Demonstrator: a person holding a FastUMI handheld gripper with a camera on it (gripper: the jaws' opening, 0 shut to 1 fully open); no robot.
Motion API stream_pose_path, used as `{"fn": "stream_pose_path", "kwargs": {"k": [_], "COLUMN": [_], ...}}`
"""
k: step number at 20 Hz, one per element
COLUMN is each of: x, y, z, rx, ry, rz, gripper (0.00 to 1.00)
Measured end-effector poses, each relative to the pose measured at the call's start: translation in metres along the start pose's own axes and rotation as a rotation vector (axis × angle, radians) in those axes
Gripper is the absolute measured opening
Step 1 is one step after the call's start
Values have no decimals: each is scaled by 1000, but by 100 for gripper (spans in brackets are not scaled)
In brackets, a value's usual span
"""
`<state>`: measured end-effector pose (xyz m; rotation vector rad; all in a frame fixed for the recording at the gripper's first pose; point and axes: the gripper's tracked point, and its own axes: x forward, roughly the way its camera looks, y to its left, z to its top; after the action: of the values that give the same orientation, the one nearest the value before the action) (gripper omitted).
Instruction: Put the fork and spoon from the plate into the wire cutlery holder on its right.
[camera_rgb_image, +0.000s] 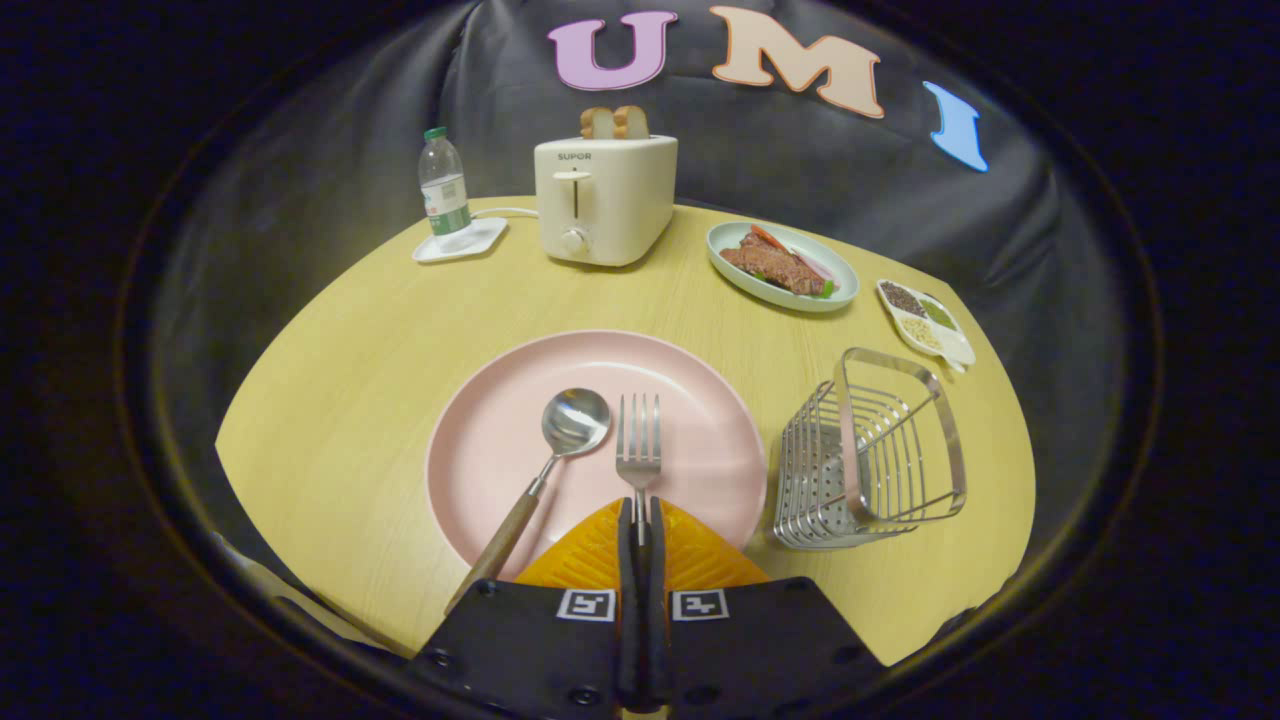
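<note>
The hand-held gripper (640, 512) had its fingers clamped on the fork's (638, 445) handle over the pink plate (690, 400), seemingly to carry it to the wire cutlery holder (868, 455) just right, while the spoon (545, 475) lay beside it.

You get even, fairly bright overhead light on the tabletop (380, 330), with soft short shadows. The spoon (572, 420) bowl carries a small glare. Fisheye bending curves the tabletop's rim, and the far cloth falls dim.
</note>
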<state>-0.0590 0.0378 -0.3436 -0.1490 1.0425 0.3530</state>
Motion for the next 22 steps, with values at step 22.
{"fn": "stream_pose_path", "kwargs": {"k": [22], "x": [-68], "y": [-120], "z": [44], "rx": [-162], "ry": [76], "rz": [39], "gripper": [7]}}
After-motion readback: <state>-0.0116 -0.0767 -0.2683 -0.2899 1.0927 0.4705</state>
